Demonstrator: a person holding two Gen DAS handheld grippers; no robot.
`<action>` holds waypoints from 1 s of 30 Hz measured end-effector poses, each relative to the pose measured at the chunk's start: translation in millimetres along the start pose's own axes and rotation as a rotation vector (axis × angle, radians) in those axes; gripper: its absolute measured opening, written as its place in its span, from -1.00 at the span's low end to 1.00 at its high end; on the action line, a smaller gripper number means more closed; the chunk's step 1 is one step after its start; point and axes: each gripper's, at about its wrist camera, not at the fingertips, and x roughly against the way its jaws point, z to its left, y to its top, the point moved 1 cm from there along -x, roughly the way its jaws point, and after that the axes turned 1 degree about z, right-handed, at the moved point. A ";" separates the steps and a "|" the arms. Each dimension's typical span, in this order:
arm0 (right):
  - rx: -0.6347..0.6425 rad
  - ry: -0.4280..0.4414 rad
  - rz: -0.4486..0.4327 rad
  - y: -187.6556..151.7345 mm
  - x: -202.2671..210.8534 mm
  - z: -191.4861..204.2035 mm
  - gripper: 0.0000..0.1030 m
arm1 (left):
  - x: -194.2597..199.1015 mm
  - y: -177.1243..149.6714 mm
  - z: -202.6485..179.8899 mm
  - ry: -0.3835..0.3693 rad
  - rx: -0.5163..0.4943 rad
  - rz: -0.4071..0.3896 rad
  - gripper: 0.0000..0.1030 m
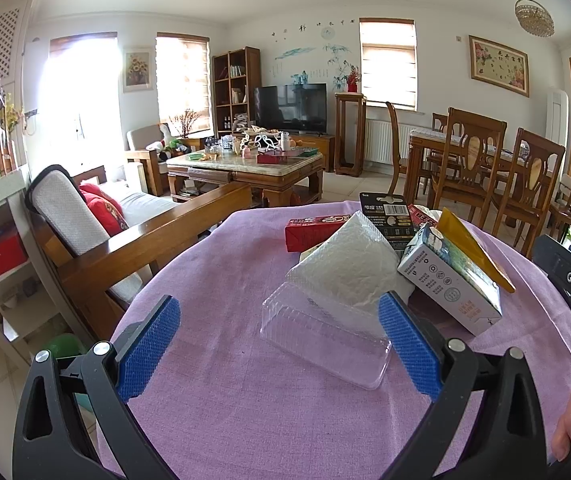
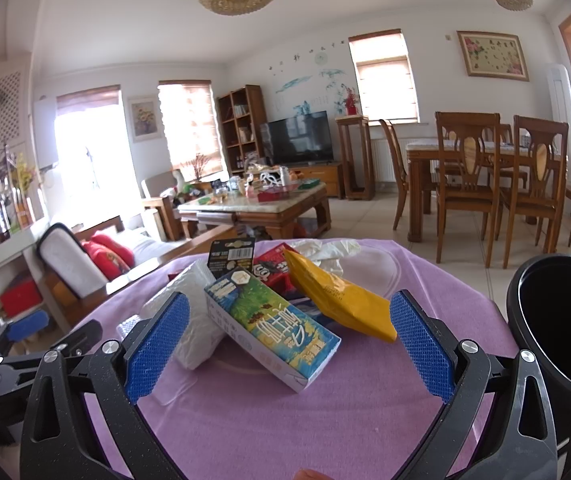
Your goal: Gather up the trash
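Between the blue pads of the left gripper, spread wide and holding nothing, lies a clear plastic clamshell tray flat on the purple tablecloth. Just behind it a white bubble-wrap pouch leans against the rest of the heap: a blue-and-green carton, a yellow packet, a red box and a black blister card, all touching or overlapping.

On the other side, the right gripper is likewise spread and empty, and hangs above the cloth with the carton lying tilted between its fingers and the yellow packet just beyond. A black bin stands open at the right edge of the table, close beside that gripper.

Nothing appears collected yet, so this looks like the approach to a first pick. The right gripper seems best placed: it would need to lower over the carton, close across its narrow sides, lift clear of the packet resting against it, then swing right to the bin. The clamshell looks thin and slippery, so the left would need a careful edge grip.
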 end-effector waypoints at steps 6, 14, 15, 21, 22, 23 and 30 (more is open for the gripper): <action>0.001 -0.001 0.001 0.0 -0.3 -0.1 0.92 | 0.1 0.0 0.4 0.000 0.001 -0.001 0.90; 0.099 0.140 0.089 11.0 0.5 -22.7 0.92 | -8.1 9.7 55.5 -0.229 -0.004 0.087 0.90; 0.140 0.151 0.102 13.7 1.0 -24.4 0.92 | -9.6 10.9 65.7 -0.248 -0.018 0.092 0.90; 0.328 0.295 0.214 5.9 -25.8 6.7 0.84 | -42.4 16.3 52.2 -0.407 -0.165 0.180 0.90; 0.352 0.304 0.231 2.3 -32.7 15.7 0.70 | -52.5 15.5 42.0 -0.433 -0.178 0.213 0.90; 0.375 0.304 0.248 -1.8 -39.8 23.0 0.60 | -61.2 14.6 33.1 -0.448 -0.190 0.249 0.90; 0.507 0.199 0.335 -10.8 -86.5 48.0 0.30 | -95.2 6.6 5.0 -0.493 -0.155 0.367 0.90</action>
